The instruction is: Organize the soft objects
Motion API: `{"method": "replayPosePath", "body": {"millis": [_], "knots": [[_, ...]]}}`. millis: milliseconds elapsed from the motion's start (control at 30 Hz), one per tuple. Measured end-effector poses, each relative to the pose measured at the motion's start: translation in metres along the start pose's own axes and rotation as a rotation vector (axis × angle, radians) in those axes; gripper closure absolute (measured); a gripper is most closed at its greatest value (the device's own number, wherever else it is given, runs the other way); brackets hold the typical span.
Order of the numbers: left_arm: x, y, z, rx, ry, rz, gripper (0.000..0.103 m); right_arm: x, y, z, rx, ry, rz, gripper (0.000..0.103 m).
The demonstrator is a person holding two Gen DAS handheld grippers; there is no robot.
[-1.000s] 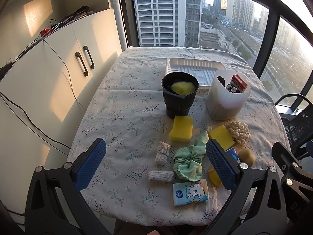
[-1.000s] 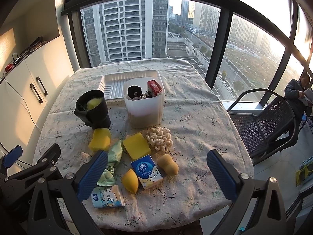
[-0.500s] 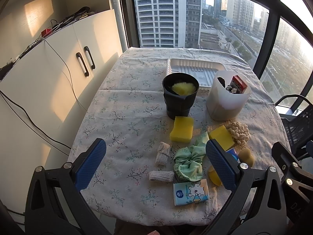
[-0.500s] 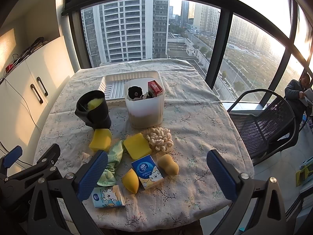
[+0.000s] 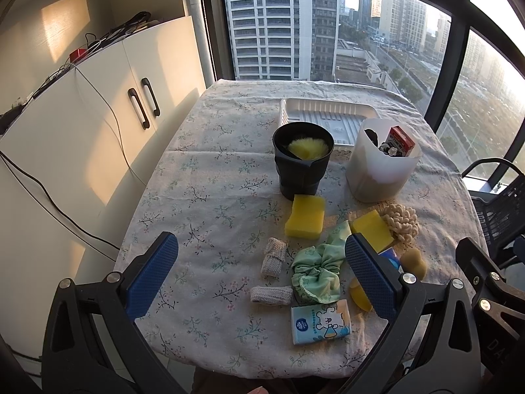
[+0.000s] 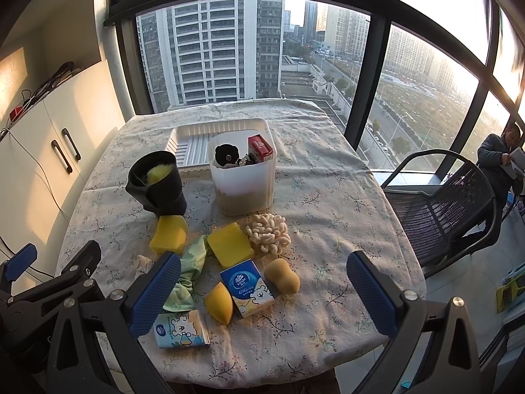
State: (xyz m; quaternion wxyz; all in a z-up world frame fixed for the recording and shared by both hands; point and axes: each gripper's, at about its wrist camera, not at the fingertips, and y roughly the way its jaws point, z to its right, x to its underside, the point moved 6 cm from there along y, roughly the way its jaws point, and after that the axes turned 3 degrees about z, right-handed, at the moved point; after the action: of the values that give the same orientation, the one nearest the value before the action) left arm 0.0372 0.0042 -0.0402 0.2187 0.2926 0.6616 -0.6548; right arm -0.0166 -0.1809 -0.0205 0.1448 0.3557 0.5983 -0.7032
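Both tools, left [image 5: 261, 274] and right [image 6: 262, 290], hang spread and empty above the counter [image 5: 210, 170]; sponges [image 6: 229, 244] and scrunchie [image 5: 315, 274] lie just ahead, likely awaiting sorting into the bins [image 6: 242, 184].

Porous foam sponge [image 5: 305, 216] on cloth tablecloth [image 5: 203, 177] (matt).

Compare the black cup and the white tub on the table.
The black cup is dark, round and opaque; the white tub is pale, squarish and bigger. The cup holds one yellow fluffy thing; the tub holds a red carton and dark bits. Both stand upright before the white tray.
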Motion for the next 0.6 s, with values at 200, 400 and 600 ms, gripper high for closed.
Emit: {"method": "replayPosePath", "body": {"millis": [200, 400, 600], "knots": [[0.0001, 0.0001, 0.0002, 0.0, 0.0, 0.001, 0.0, 0.0, -0.0004, -0.0002, -0.001, 0.0, 0.001, 0.0], [0.0002, 0.0002, 0.0002, -0.001, 0.0, 0.002, 0.0, -0.0003, -0.001, -0.0004, -0.001, 0.0, -0.002, 0.0], [-0.0001, 0.0005, -0.0013, -0.001, -0.001, -0.001, 0.0, -0.0003, -0.0015, -0.0002, -0.001, 0.0, -0.002, 0.0]]}}
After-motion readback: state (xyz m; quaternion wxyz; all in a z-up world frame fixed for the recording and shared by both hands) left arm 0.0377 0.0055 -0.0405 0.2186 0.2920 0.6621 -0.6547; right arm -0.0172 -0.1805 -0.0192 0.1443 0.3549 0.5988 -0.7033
